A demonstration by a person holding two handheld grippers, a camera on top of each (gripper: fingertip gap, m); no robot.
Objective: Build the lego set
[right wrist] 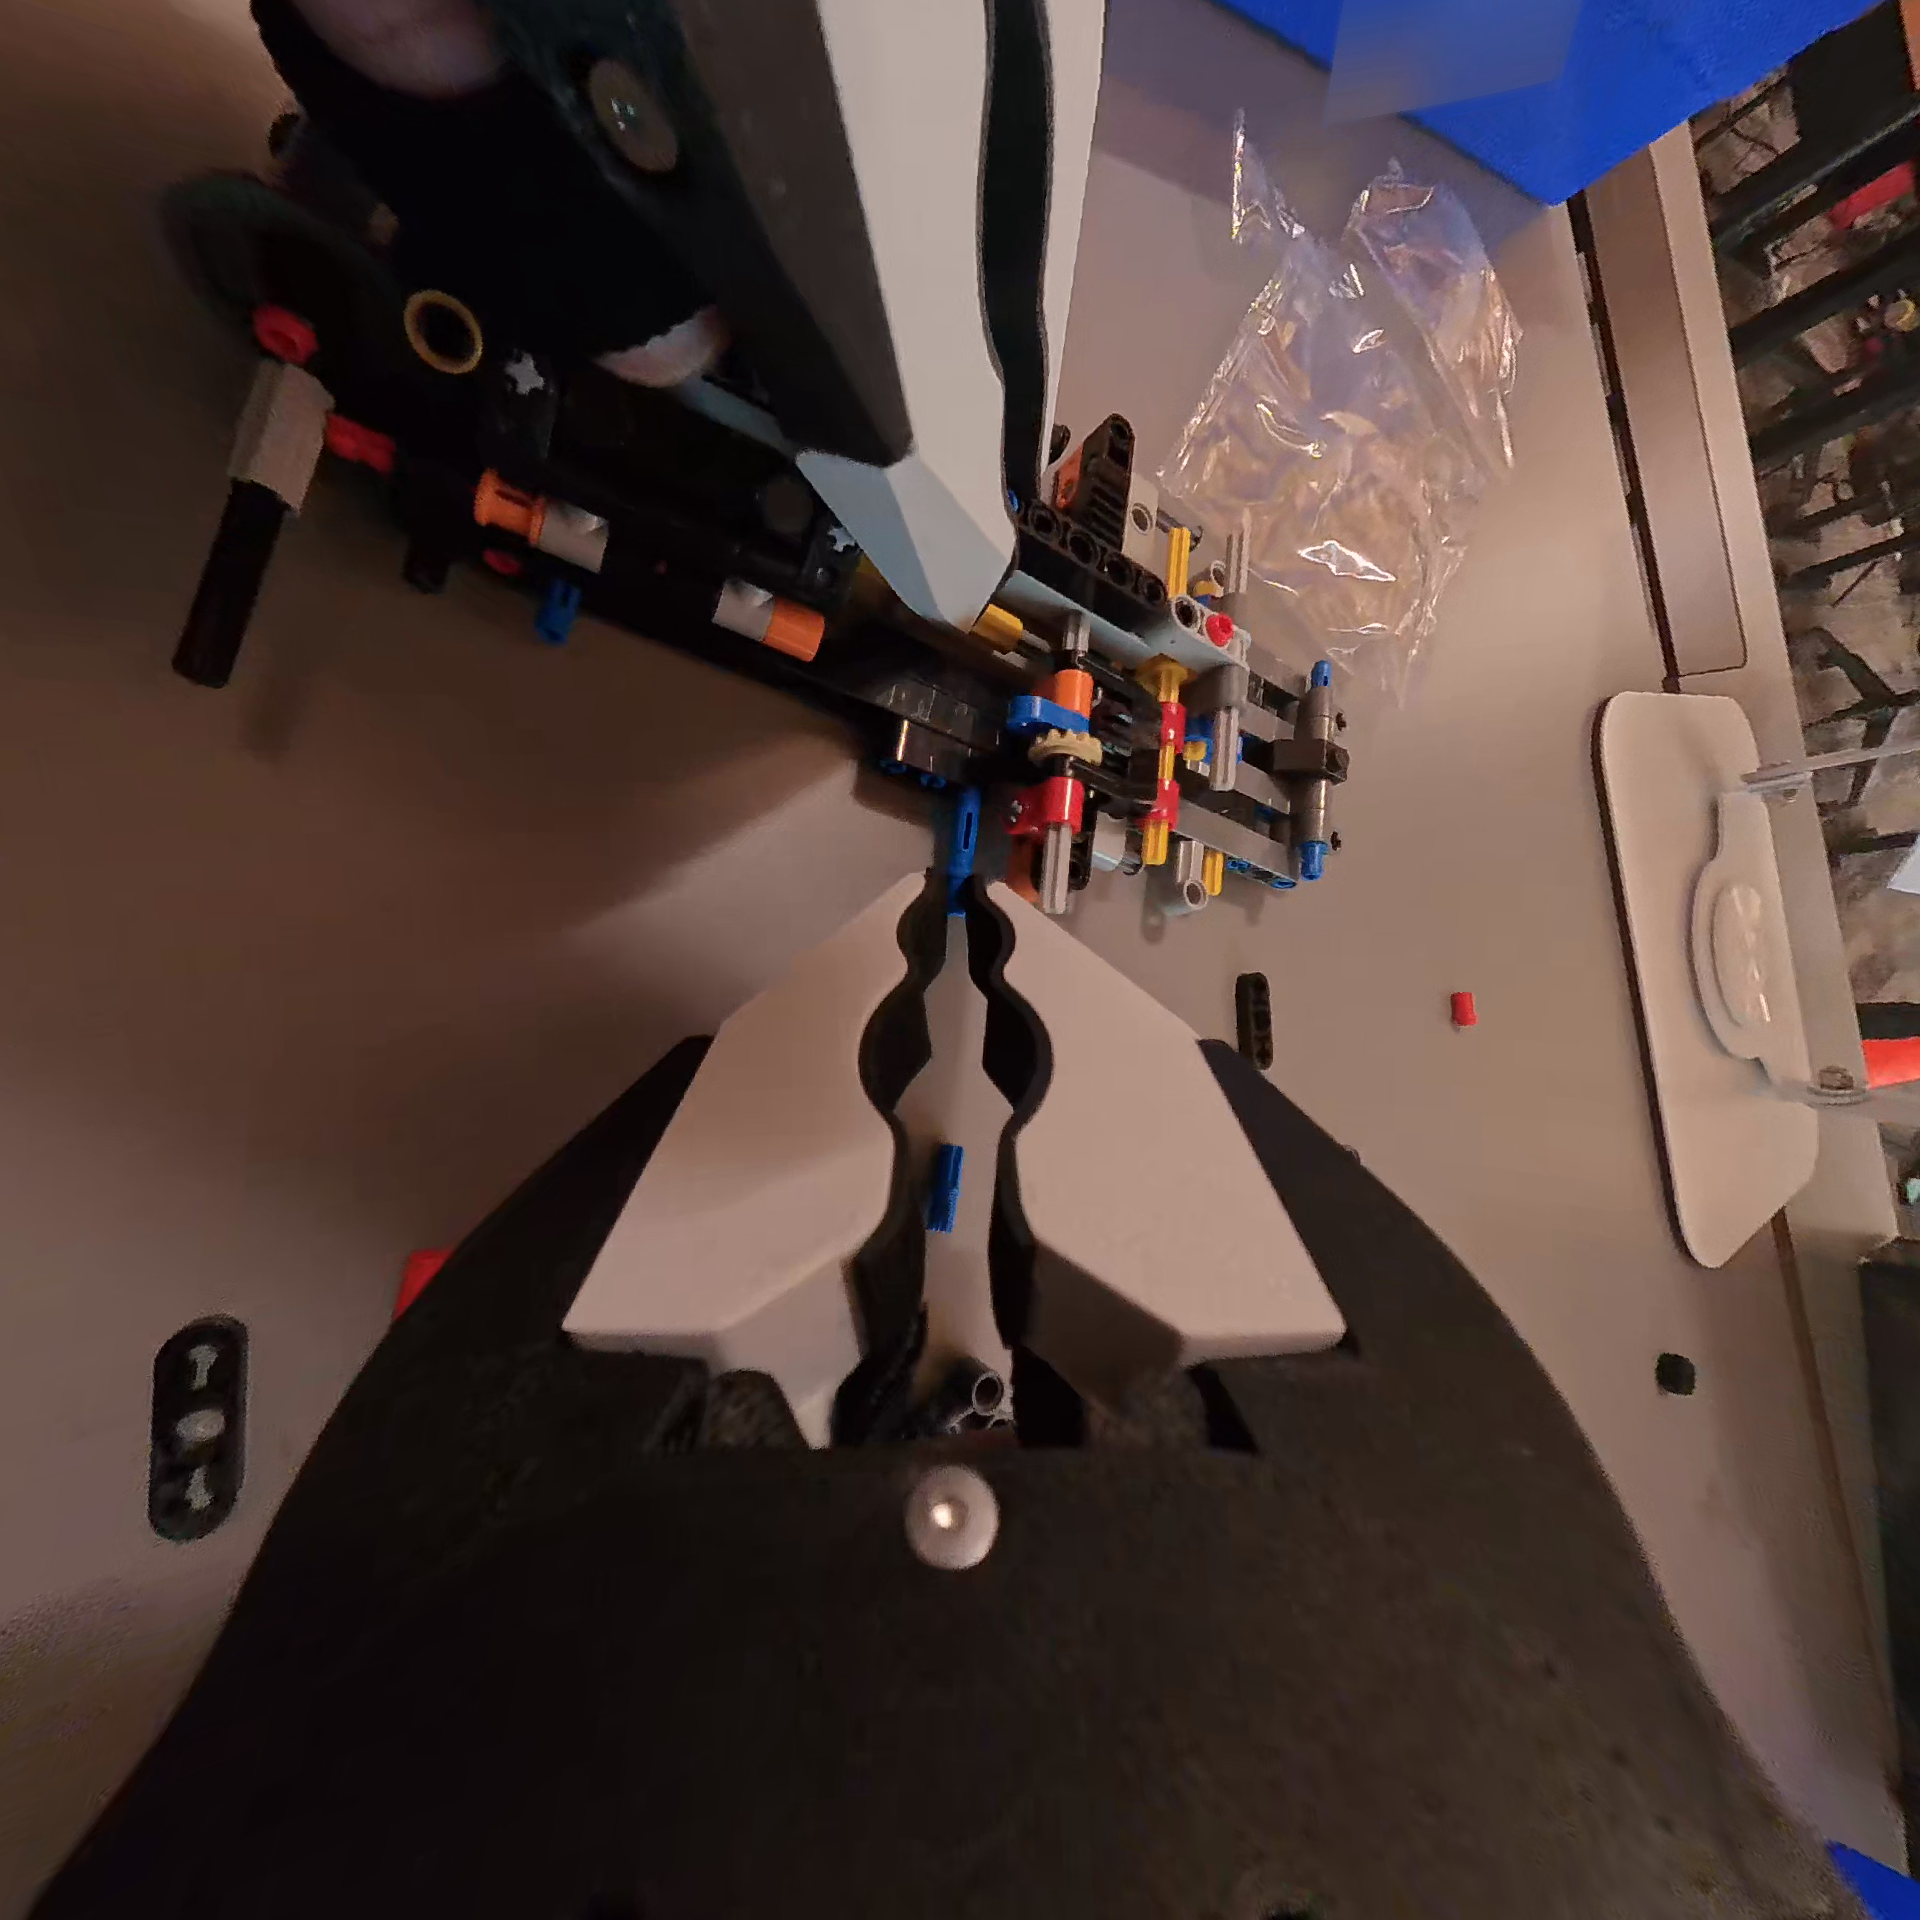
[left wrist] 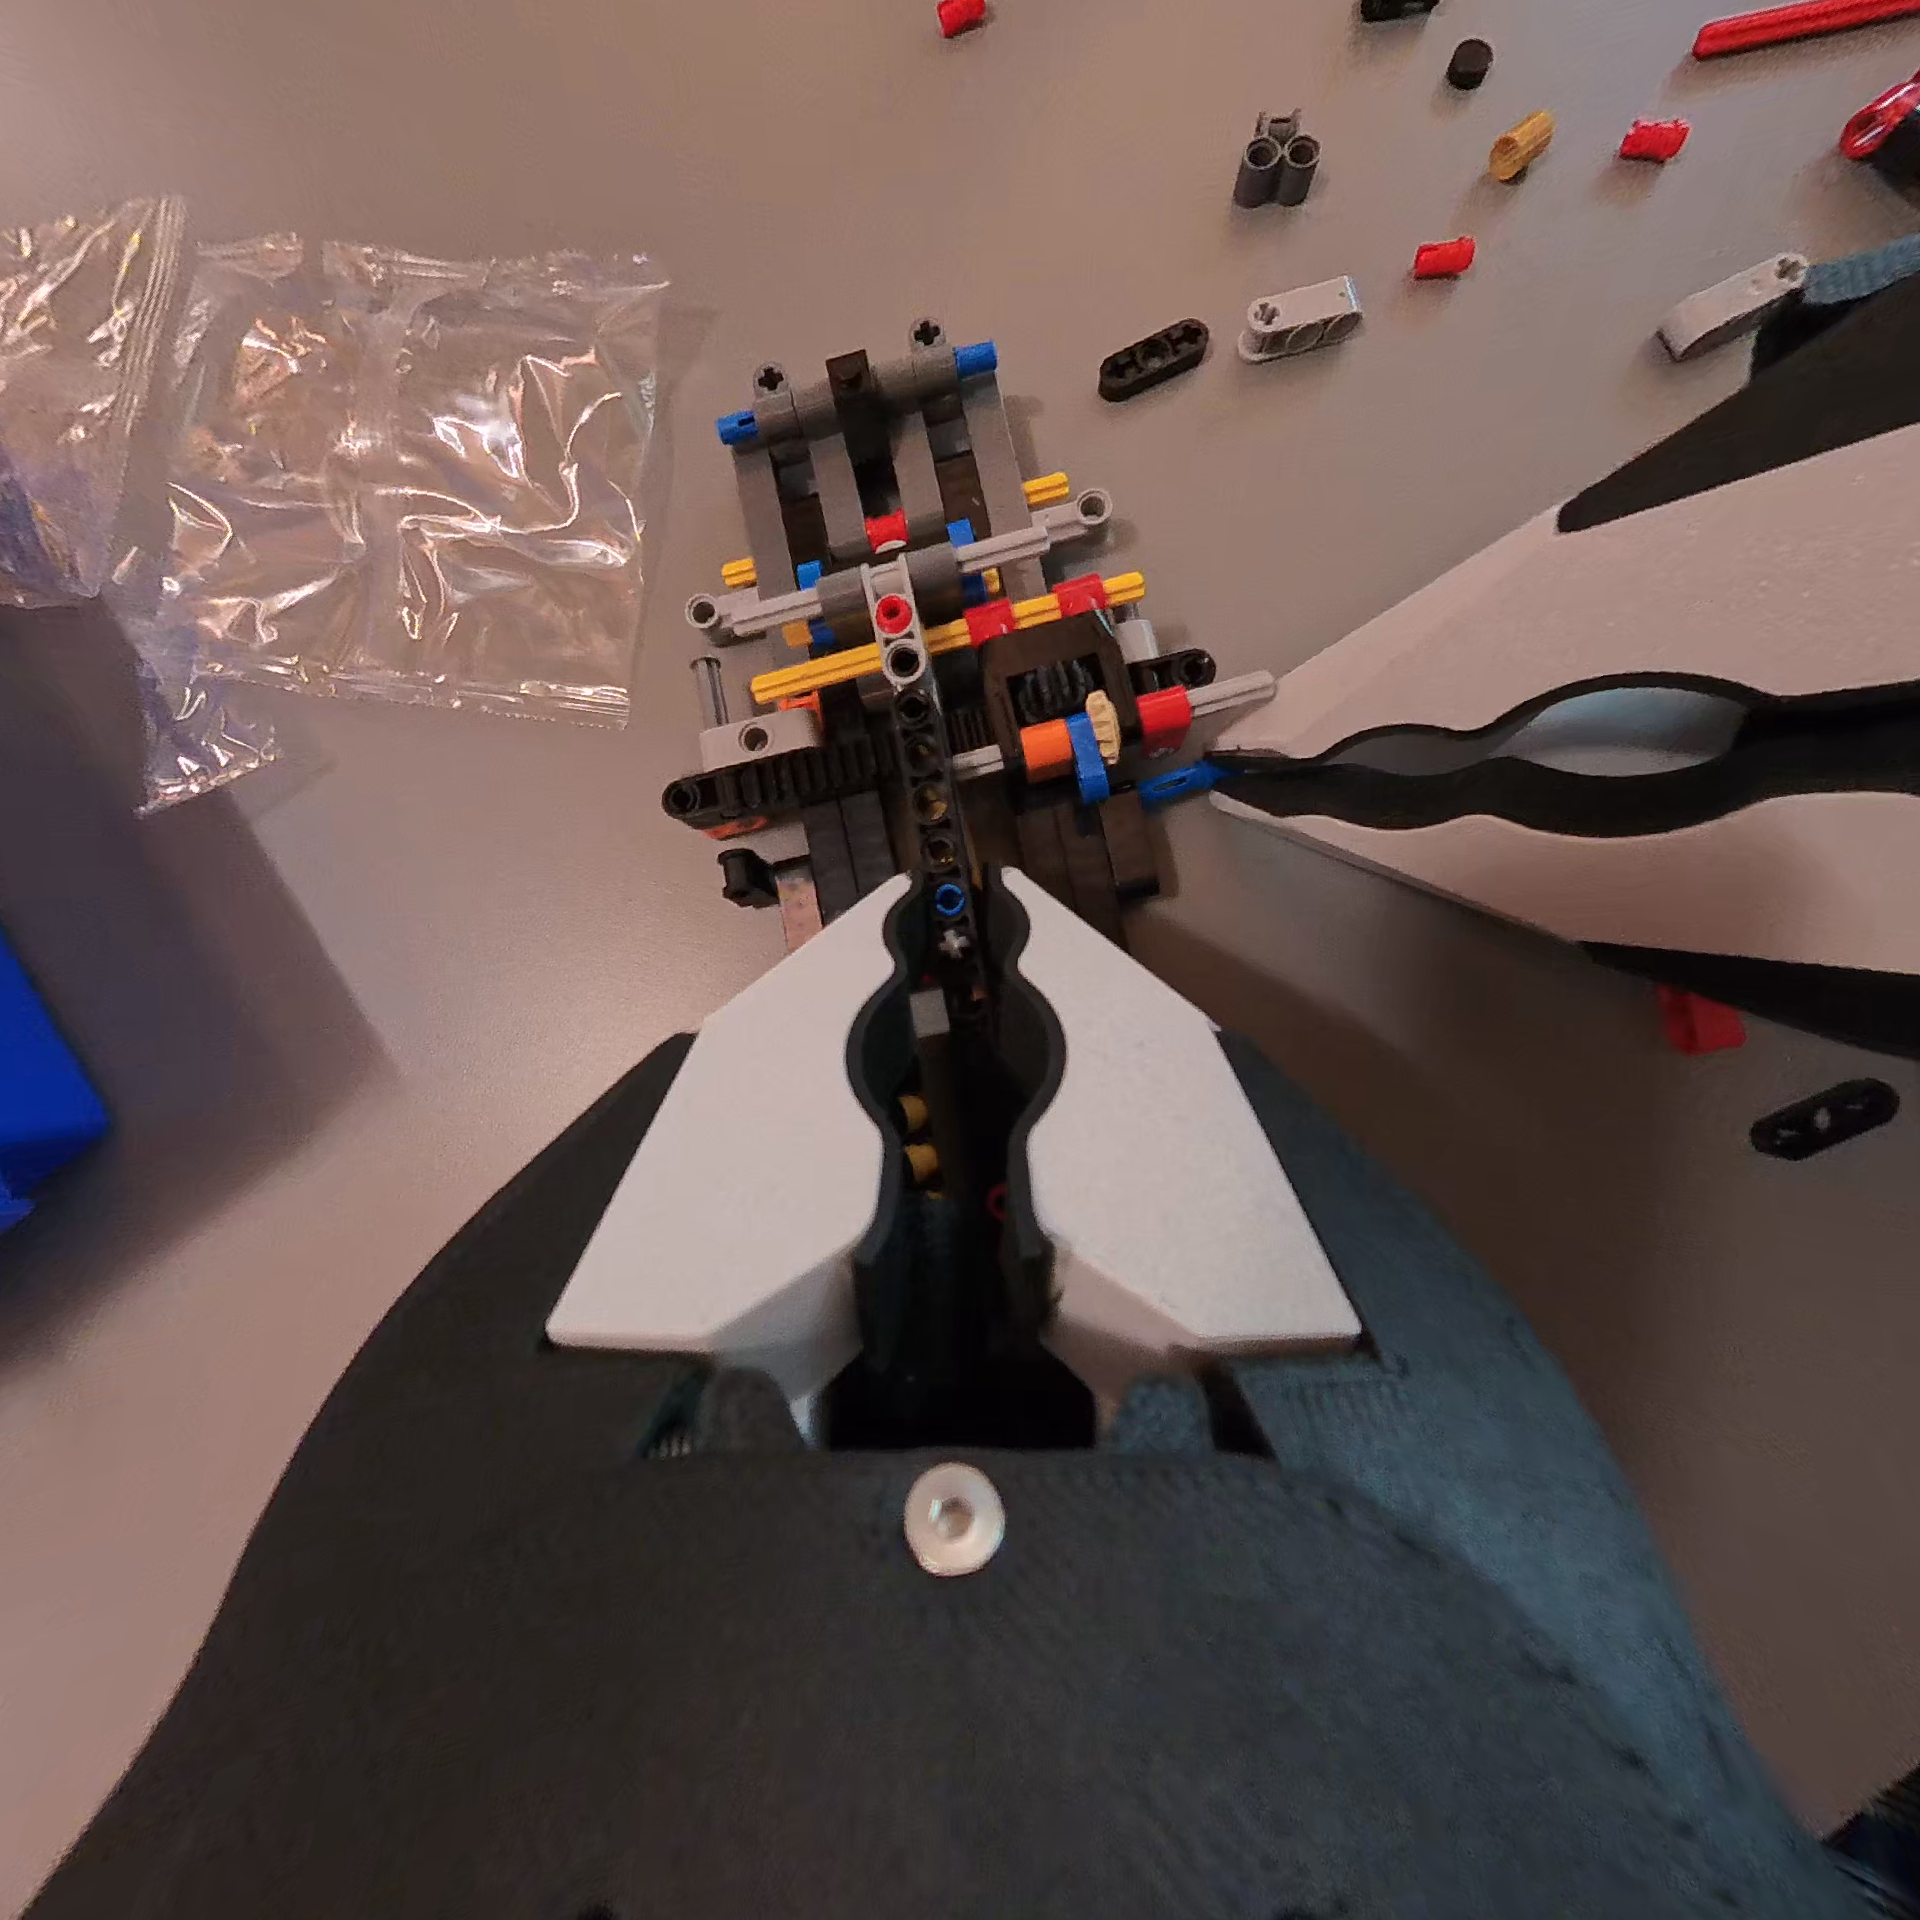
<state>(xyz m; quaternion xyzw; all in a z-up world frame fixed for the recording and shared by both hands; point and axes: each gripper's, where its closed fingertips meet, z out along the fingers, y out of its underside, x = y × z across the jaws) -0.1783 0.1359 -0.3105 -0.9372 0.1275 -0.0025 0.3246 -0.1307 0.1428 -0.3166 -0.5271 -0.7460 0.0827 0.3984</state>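
The lego build [left wrist: 904, 623] is a long black, grey and yellow frame lying on the table; it also shows in the right wrist view [right wrist: 1164, 727]. My left gripper [left wrist: 961, 894] is shut on the build's black beam, which runs back between its fingers. My right gripper [right wrist: 954, 883] is shut on a small blue pin [right wrist: 964, 831] whose far end meets the build's near side. In the left wrist view the right gripper [left wrist: 1221, 774] comes in from the right with the blue pin [left wrist: 1174, 781] at its tips.
Clear plastic bags [left wrist: 395, 468] lie left of the build. Loose parts lie at the back right: a grey connector [left wrist: 1280, 161], a black link [left wrist: 1153, 358], a light grey beam [left wrist: 1299, 320], red pins [left wrist: 1444, 257]. A blue bin [left wrist: 42, 1091] stands at the left. A white plate [right wrist: 1704, 977] lies at the table edge.
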